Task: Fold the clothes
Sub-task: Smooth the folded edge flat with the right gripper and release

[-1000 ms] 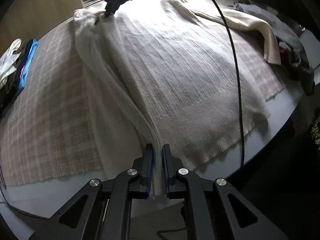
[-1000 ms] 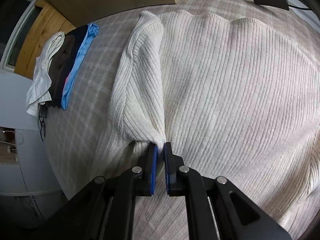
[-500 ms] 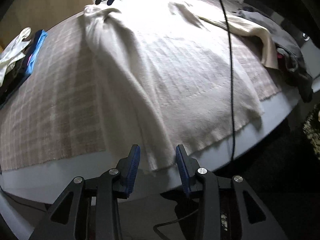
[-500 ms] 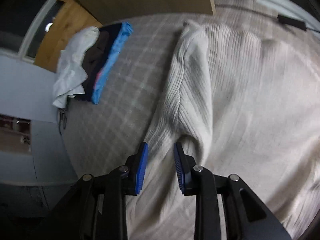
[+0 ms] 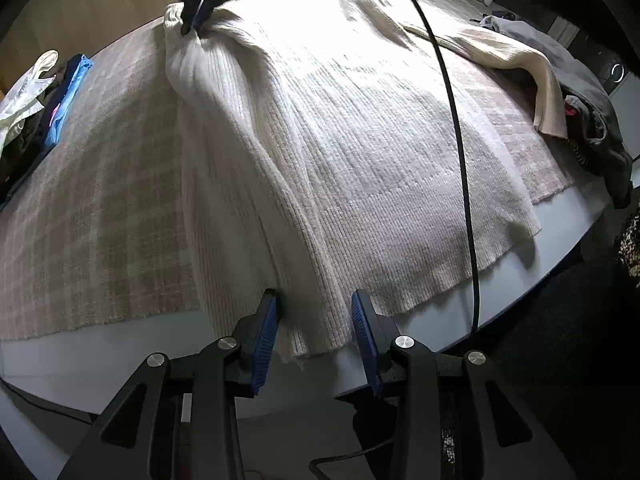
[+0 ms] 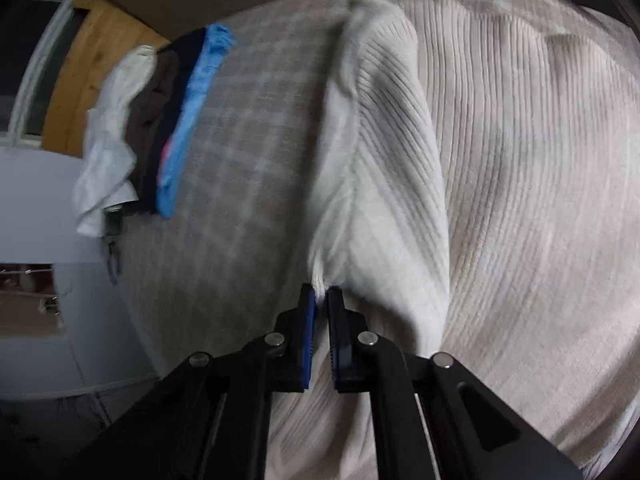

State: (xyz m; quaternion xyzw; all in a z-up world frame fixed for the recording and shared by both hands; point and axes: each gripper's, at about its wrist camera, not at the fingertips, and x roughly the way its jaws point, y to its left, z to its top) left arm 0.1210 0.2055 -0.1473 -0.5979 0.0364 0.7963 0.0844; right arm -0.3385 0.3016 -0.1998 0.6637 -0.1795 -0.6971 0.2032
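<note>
A cream ribbed sweater (image 5: 340, 140) lies spread flat on a checked cloth (image 5: 92, 200), its left side folded inward in a long ridge. My left gripper (image 5: 318, 316) stands open at the near hem, with the folded hem edge between its jaws and the pads not pressing on it. At the far end my right gripper (image 5: 196, 20) pinches the shoulder. In the right wrist view my right gripper (image 6: 321, 300) is shut on a small tuft of the sweater (image 6: 520, 160), beside the folded sleeve ridge (image 6: 384, 140). The other sleeve (image 5: 520, 64) lies stretched out at the far right.
A pile of white, dark and blue clothes (image 5: 48, 100) (image 6: 168, 128) sits at the cloth's left edge. Dark grey garments (image 5: 592, 120) lie heaped at the right. A black cable (image 5: 460, 160) hangs across the sweater. The grey table rim (image 5: 100, 352) shows near me.
My left gripper opened and let go of the hem fold, then drew back slightly. My right gripper opened, then shut again on the fabric by the folded sleeve and rose a little.
</note>
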